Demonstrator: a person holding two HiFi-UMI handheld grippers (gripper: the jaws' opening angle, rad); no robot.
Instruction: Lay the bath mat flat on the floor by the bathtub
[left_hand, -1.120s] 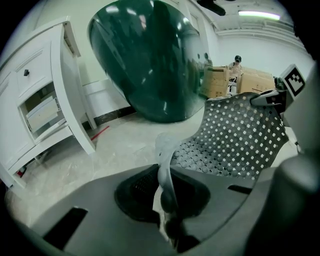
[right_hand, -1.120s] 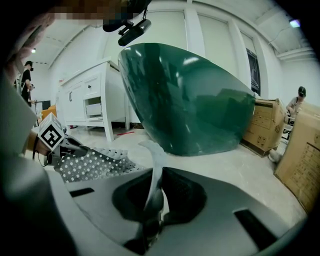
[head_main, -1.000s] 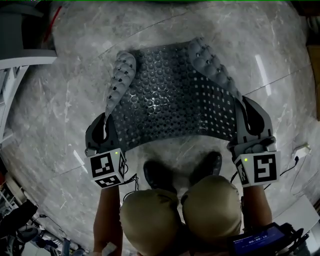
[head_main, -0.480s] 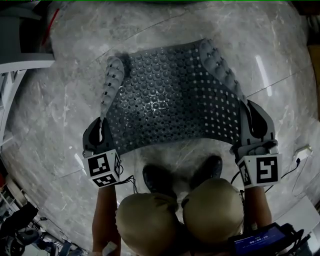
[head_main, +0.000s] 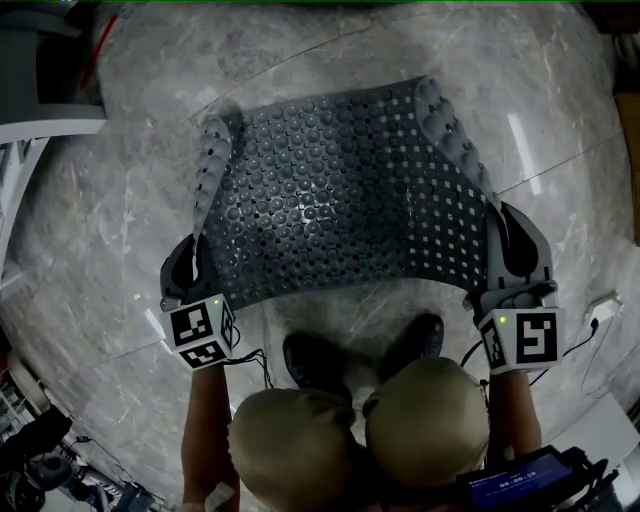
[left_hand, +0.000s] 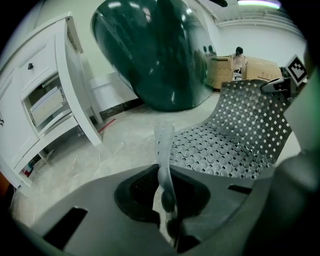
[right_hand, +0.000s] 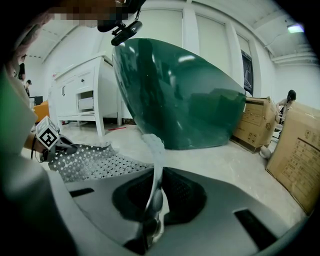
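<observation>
Mat (head_main: 335, 200) stretched between left tool (head_main: 196, 262) and right tool (head_main: 508, 240), far edge maybe grounded

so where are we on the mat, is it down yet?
Not yet.
Done: the bath mat is opened out in front of the green bathtub.
In hand: the left gripper and right gripper each clamp a near corner. The far part seems to rest on the marble floor, but the near edge is lifted and the sides curl up.
Left: lower the near edge, release, check it's flat.
</observation>
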